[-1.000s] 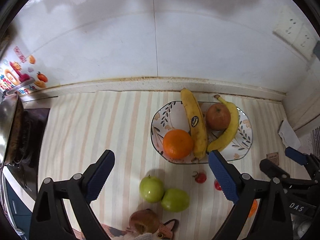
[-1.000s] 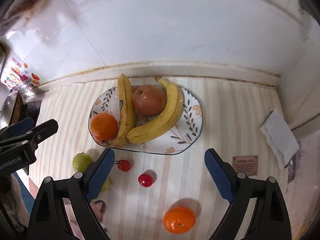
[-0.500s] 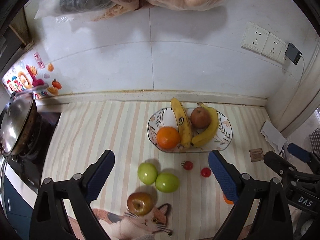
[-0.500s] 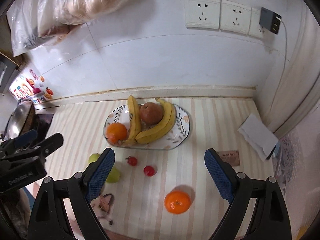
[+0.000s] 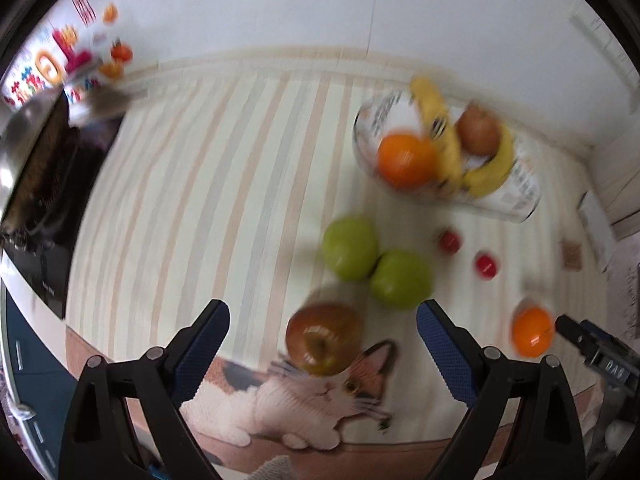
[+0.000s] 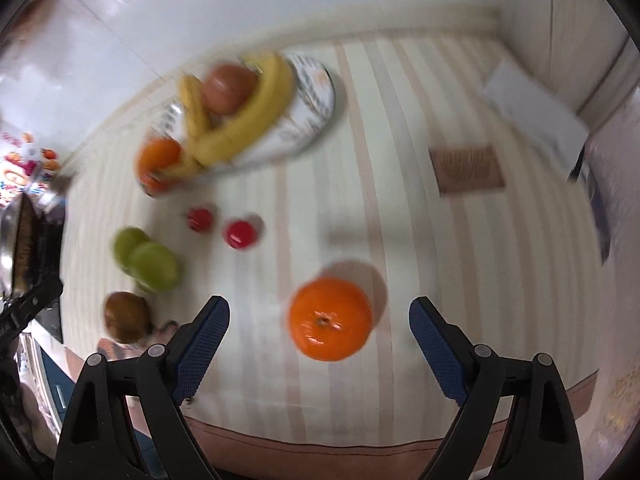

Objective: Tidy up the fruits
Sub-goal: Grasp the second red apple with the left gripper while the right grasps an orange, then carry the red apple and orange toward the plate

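Both views are motion-blurred. My left gripper [image 5: 322, 330] is open, with a red-brown apple [image 5: 325, 339] lying between its jaws on the striped mat. Two green apples [image 5: 376, 262] touch each other just beyond it. My right gripper [image 6: 319, 326] is open around a loose orange [image 6: 330, 318], which also shows in the left wrist view [image 5: 532, 331]. Two small red tomatoes [image 6: 239, 233] lie between the loose fruit and the patterned plate [image 5: 524, 188]. The plate holds an orange [image 5: 407, 159], two bananas [image 5: 486, 168] and a reddish apple [image 5: 479, 135].
A stove with a metal pot [image 5: 28, 148] stands at the left edge. A white tiled wall [image 5: 320, 4] runs behind the counter. A small brown card [image 6: 468, 170] and a white paper [image 6: 534, 114] lie at the right. A cat picture [image 5: 320, 396] marks the mat's front edge.
Both grippers have dropped down and forward toward the counter. The left now frames the red-brown apple and the right frames the loose orange. Both stay open.
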